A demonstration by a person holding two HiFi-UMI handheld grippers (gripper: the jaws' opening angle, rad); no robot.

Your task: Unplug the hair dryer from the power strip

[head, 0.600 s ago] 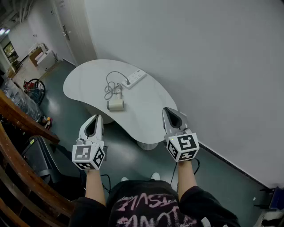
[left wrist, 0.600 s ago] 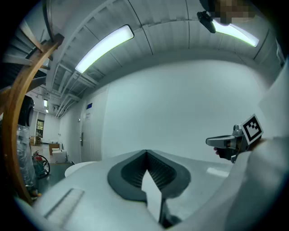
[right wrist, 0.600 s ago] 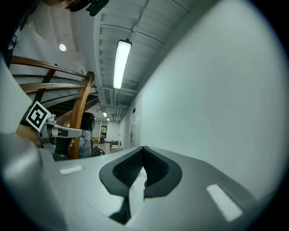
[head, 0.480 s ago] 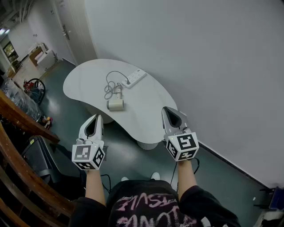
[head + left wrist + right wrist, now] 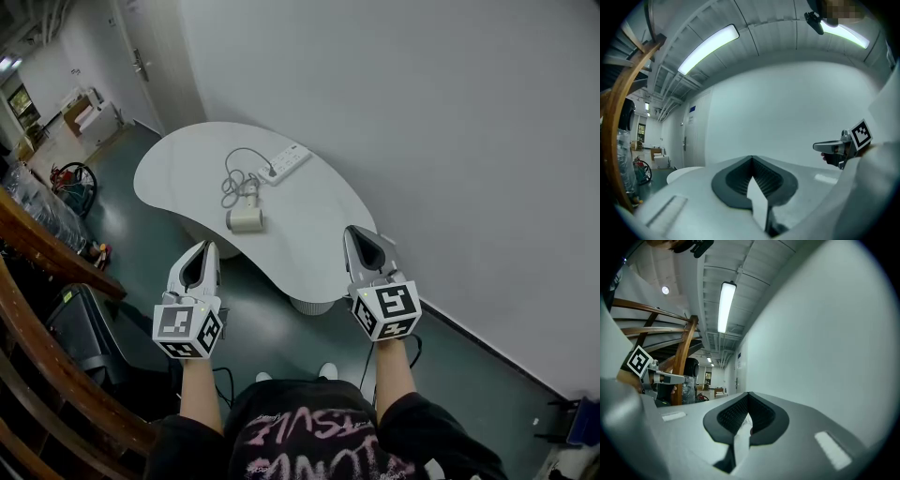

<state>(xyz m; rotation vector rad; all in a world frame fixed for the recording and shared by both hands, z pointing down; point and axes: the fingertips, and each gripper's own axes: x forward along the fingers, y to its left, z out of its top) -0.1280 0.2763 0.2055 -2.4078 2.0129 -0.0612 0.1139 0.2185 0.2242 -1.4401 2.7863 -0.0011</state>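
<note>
Short of the table (image 5: 173, 173), left gripper (image 5: 201, 257) and right gripper (image 5: 364, 246) hang clenched, empty. Yanking the hair dryer (image 5: 245, 220) could drag the power strip (image 5: 284, 164).

head view looks steeply down; both gripper views face the wall (image 5: 787, 103).

Both the left gripper (image 5: 202, 248) and the right gripper (image 5: 356, 232) have smooth, matt grey plastic shells; inside each, the pads (image 5: 764, 176) are dark, ribbed and rubbery-looking; ahead of them the table (image 5: 319, 253) top is smooth white with a faint sheen; on it the power strip (image 5: 284, 165) and hair dryer (image 5: 245, 220) look like pale smooth plastic; below the grippers the floor (image 5: 281, 337) is dark green and glossy; left of the left gripper the railing (image 5: 42, 251) is varnished brown wood
</note>
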